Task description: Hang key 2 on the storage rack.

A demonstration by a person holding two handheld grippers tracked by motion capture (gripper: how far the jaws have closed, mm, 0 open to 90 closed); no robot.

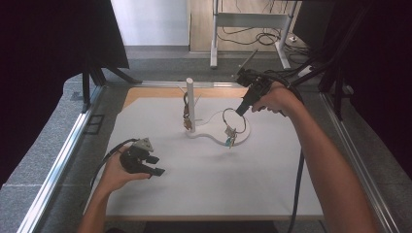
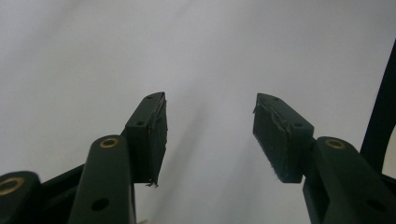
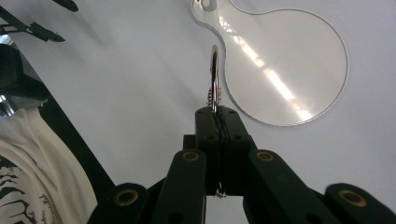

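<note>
A white post stands on a clear plate with a round end. A small bunch of keys hangs on a peg beside the post. My right gripper points steeply down over the plate's round end, shut on a metal key ring. That key ring carries keys that hang down to the plate. My left gripper rests low at the front left of the white board, open, with nothing between its pads.
The white board lies on a grey table with metal rails along both sides. A cable trails from the right gripper along the forearm. Table legs and loose cables stand on the floor beyond the far edge.
</note>
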